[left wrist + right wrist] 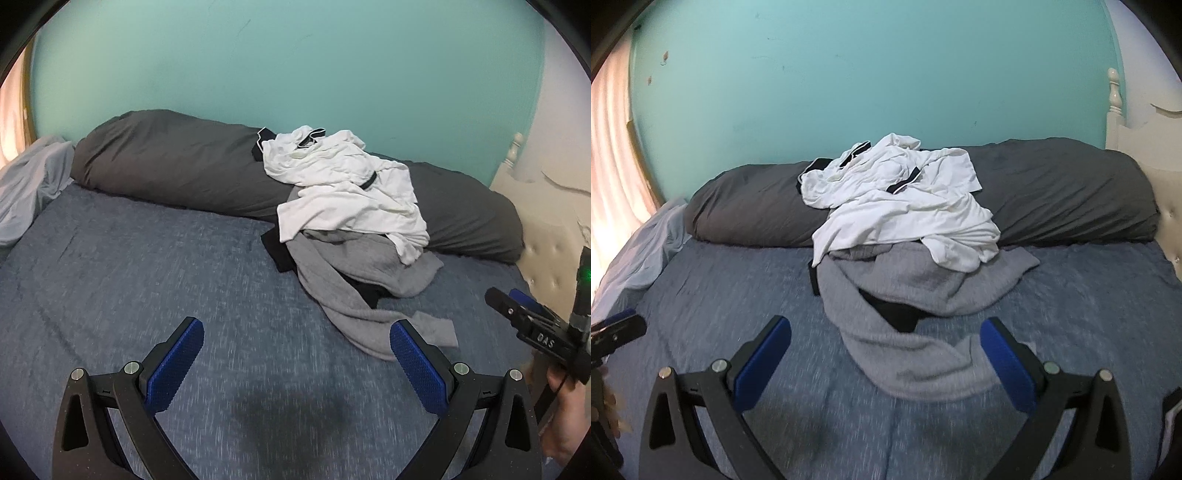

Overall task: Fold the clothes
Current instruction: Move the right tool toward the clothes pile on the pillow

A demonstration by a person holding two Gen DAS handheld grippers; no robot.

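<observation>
The left gripper (296, 338) has its fingers (176, 360) spread wide and holds nothing, above the blue bed cover (129, 280). The right gripper (885, 338) is spread wide too; the hem of the grey garment (905, 343) lies between its fingers (1004, 360), but contact is hard to judge. The white shirts (905, 206) lie over the grey garment and lean on the dark grey bolster (1071, 192). A black piece (897, 314) is mostly hidden under the pile.
</observation>
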